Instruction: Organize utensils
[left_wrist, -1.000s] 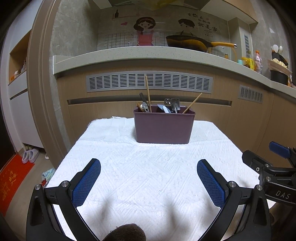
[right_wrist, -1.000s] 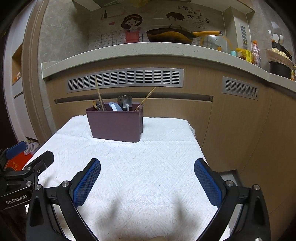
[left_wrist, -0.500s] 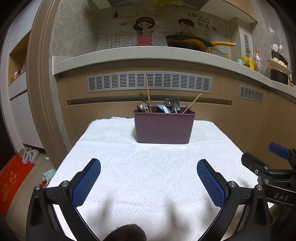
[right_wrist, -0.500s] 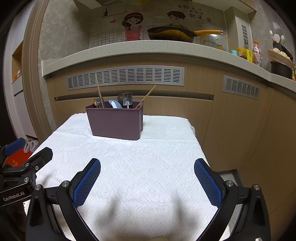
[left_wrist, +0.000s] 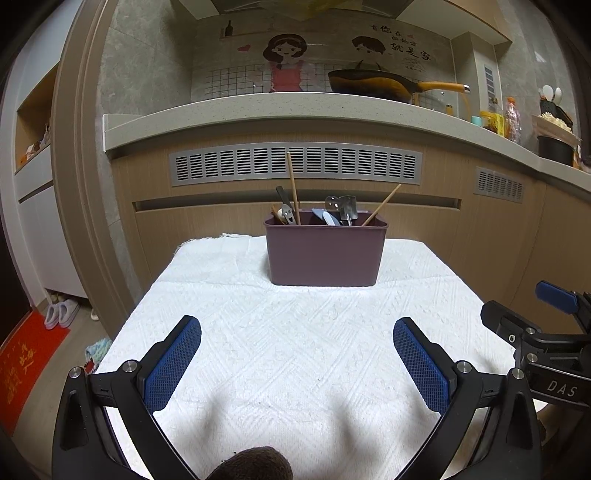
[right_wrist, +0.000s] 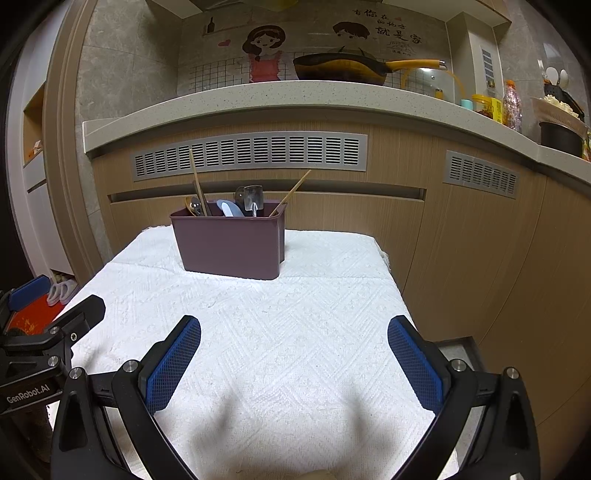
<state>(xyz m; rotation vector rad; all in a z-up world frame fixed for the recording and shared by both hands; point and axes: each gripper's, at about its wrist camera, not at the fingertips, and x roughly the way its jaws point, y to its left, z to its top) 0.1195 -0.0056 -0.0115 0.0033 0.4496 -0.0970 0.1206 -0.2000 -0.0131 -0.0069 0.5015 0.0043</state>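
Note:
A maroon utensil holder stands at the far end of a table covered with a white cloth. Chopsticks, spoons and other metal utensils stick up out of it. My left gripper hangs open over the near part of the cloth, nothing between its blue pads. My right gripper is open too, over the cloth's right half, empty. Each gripper shows at the edge of the other's view.
A kitchen counter with wooden cabinet fronts rises close behind the table, bearing a wok and jars. The table's right edge drops to the floor. Slippers and a red mat lie on the floor at left.
Both grippers have drifted slightly; the holder sits a little lower and closer in the right wrist view. Jaws stay open and nothing on the table has moved.

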